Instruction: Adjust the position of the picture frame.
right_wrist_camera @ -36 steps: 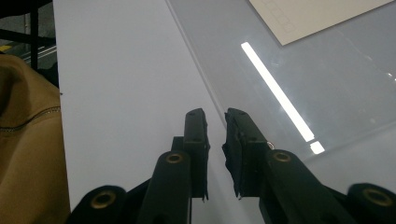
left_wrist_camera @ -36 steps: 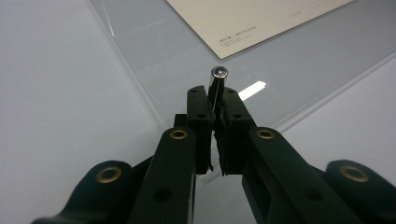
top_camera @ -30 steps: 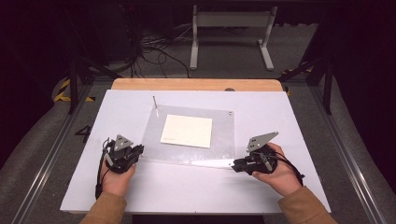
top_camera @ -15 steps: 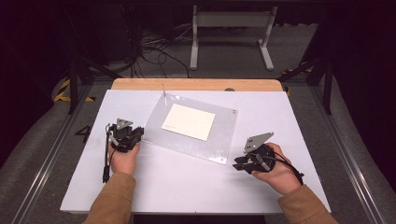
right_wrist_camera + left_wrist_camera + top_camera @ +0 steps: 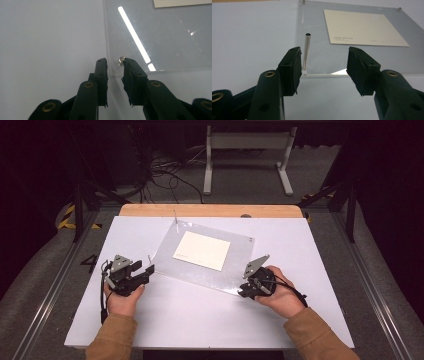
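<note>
Card [image 5: 364, 27] under acrylic sheet [image 5: 317, 57]: 1 small print line, unreadable.

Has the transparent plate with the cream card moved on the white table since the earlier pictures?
Yes. The transparent plate has turned clockwise against the white table: its edges lay parallel to the wooden strip, and now its left corner sits nearer that strip.

My sleeves [image 5: 112, 335] are tan; my left gripper [image 5: 148, 270] and right gripper [image 5: 242, 294] are black, brass-screwed, grey-plated, trailing black cables [image 5: 103, 295].
</note>
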Demonstrator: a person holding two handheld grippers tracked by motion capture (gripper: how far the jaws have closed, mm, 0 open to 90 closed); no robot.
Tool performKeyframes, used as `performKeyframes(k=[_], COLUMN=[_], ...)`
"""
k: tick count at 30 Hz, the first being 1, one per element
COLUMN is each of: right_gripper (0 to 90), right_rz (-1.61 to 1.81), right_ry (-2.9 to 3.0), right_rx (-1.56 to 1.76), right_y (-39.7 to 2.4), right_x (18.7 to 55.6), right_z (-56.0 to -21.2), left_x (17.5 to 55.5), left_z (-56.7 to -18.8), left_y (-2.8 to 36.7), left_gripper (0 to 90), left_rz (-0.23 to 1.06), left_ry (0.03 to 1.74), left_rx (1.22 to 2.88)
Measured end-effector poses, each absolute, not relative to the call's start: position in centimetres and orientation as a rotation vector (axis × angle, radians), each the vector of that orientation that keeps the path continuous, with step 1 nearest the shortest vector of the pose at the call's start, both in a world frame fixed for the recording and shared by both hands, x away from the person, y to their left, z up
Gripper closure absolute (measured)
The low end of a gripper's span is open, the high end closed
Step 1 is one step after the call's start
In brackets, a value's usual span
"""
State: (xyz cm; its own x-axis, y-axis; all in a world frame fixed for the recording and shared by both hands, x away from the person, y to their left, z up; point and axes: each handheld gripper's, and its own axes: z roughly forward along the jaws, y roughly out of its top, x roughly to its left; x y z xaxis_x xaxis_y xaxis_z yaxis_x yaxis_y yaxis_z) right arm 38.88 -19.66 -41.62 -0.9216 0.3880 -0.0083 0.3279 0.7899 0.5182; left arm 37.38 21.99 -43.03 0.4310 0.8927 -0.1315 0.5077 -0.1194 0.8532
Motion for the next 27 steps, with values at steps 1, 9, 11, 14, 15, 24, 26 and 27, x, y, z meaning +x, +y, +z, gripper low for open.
performKeyframes(k=[1, 9, 11, 14, 15, 24, 26, 27], right_gripper=[72.0, 74.3, 77.8, 82.9, 83.1, 83.2, 83.1, 83.1], right_rz=[0.784, 0.737, 0.742, 0.732, 0.729, 0.701, 0.721, 0.735], right_ry=[2.866, 2.889, 2.894, 2.887, 2.892, 2.932, 2.956, 2.971], right_rx=[0.579, 0.584, 0.575, 0.545, 0.543, 0.496, 0.469, 0.451], right_y=[-19.4, -18.6, -18.4, -18.0, -18.0, -17.1, -16.8, -16.6], right_x=[39.2, 40.4, 40.5, 40.5, 40.6, 39.4, 38.6, 38.1], right_z=[-41.7, -42.5, -42.5, -42.5, -42.5, -42.4, -42.5, -42.5], left_x=[37.0, 35.8, 35.7, 35.7, 35.7, 35.6, 35.6, 35.5], left_z=[-43.0, -43.0, -43.0, -43.1, -43.1, -43.2, -43.2, -43.2], left_y=[22.1, 22.5, 22.5, 22.5, 22.6, 23.0, 23.0, 23.0], left_gripper=[45.7, 45.6, 45.6, 45.6, 45.7, 45.9, 46.0, 46.0], left_rz=[0.536, 0.53, 0.528, 0.529, 0.531, 0.526, 0.526, 0.524], left_ry=[1.198, 1.175, 1.178, 1.176, 1.176, 1.192, 1.188, 1.187], left_rx=[1.776, 1.787, 1.786, 1.79, 1.79, 1.781, 1.783, 1.785])
